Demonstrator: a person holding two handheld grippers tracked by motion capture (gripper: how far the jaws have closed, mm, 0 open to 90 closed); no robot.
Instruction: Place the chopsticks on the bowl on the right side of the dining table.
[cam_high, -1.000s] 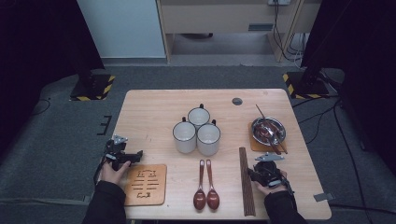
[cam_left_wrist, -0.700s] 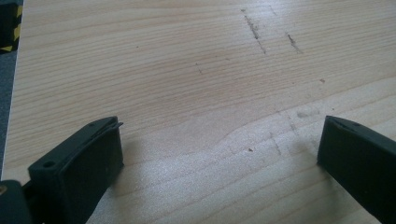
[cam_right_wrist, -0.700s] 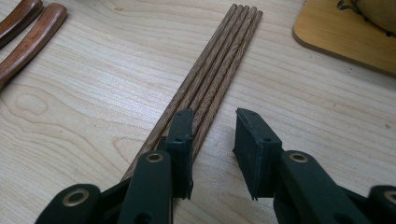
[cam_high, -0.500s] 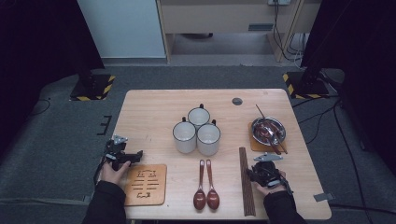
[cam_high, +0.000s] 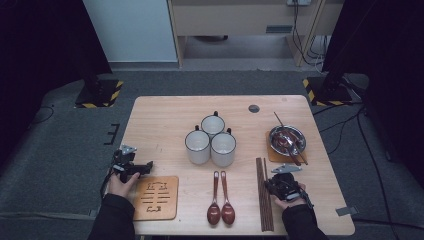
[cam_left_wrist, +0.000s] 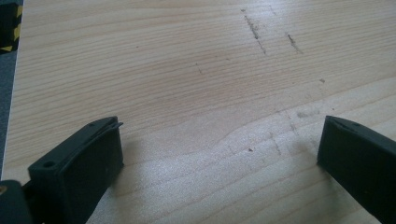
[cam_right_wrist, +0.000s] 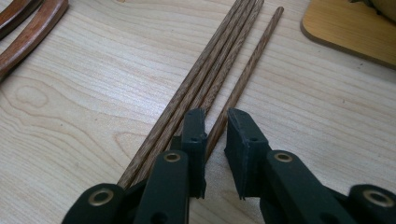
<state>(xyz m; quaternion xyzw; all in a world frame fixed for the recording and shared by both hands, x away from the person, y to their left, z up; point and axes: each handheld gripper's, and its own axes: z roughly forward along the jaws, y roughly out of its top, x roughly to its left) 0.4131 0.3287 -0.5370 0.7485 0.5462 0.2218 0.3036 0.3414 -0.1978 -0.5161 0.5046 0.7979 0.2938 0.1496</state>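
Chopsticks, slim round dark wood, grained pale tabletop

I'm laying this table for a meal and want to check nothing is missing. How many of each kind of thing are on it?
Mugs: 3
Wooden spoons: 2
Chopsticks: 4
Metal bowl: 1
Wooden mats: 2, one of them under the bowl
Total: 12, not counting the utensils in the bowl, too small to tell.
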